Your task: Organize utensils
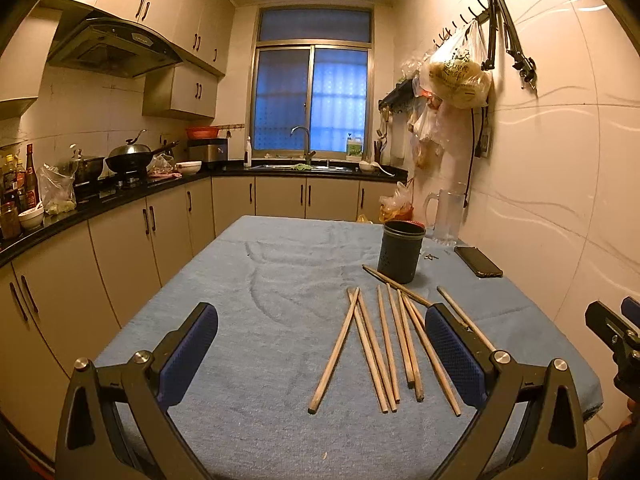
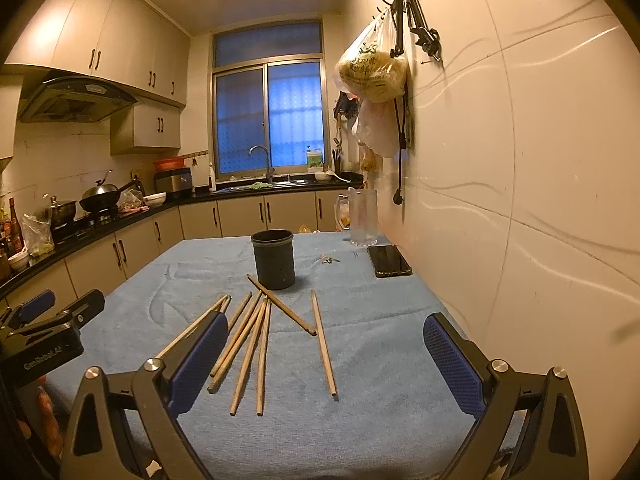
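Note:
Several wooden chopsticks lie scattered on the blue cloth of the table. Behind them stands a dark cylindrical holder, upright and with nothing sticking out of it. My left gripper hangs open over the near table, its right pad overlapping the rightmost chopsticks in the view. My right gripper is open too, with chopsticks lying between and under its fingers. Each gripper shows at the other view's edge: the right gripper, the left gripper.
A black phone and a clear glass jug sit by the right wall, with small keys beside the holder. Kitchen counters run along the left and back. Plastic bags hang on the wall.

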Action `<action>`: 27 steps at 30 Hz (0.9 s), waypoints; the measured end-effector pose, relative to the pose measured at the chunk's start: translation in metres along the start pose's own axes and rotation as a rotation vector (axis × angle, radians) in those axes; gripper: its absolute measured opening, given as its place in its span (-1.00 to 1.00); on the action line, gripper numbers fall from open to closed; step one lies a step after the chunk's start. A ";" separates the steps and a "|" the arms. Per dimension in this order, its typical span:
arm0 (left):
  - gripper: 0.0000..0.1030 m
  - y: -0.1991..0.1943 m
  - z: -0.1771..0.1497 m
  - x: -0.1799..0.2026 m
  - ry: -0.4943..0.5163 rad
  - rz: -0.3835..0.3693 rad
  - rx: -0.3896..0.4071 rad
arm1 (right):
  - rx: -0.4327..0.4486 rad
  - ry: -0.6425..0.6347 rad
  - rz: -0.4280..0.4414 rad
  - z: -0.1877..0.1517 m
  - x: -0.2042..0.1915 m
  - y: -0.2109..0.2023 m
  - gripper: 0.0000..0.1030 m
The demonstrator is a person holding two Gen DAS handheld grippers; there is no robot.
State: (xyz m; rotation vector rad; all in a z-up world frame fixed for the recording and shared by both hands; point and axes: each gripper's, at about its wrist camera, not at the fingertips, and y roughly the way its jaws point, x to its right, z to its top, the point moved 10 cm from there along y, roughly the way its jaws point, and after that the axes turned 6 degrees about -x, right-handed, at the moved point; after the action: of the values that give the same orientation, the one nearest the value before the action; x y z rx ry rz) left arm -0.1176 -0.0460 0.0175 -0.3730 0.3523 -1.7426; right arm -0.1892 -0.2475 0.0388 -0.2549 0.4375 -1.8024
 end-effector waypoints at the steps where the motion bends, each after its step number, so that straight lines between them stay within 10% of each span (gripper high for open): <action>1: 1.00 0.000 0.000 0.001 0.000 -0.004 0.002 | -0.002 0.001 -0.001 0.000 0.000 0.001 0.93; 27: 1.00 0.011 0.000 0.007 0.026 0.005 -0.022 | -0.029 0.013 -0.006 -0.002 0.007 0.015 0.93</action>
State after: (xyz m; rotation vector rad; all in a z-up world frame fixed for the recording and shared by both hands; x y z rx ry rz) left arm -0.1092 -0.0547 0.0137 -0.3650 0.3915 -1.7410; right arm -0.1781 -0.2571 0.0305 -0.2651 0.4722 -1.8058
